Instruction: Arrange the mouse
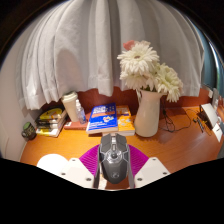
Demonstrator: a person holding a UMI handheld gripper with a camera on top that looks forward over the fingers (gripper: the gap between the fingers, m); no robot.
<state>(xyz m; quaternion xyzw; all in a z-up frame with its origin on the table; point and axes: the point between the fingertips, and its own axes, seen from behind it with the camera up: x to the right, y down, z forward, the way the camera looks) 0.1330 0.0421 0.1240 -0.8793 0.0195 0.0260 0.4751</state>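
Observation:
A dark grey mouse [113, 160] with a scroll wheel sits between my two fingers. The purple pads [90, 158] press against its left and right sides. My gripper [113, 166] is shut on the mouse and holds it above the orange wooden table [170, 150]. The mouse points away from me, toward the back of the table.
A white vase [147, 112] with pale flowers [148, 70] stands beyond the fingers to the right. A blue book [103, 120] lies behind the mouse. A small bottle [80, 110], a white box [70, 105] and stacked books [50, 122] stand at the back left before a white curtain [80, 50]. Cables [200, 122] lie at the right.

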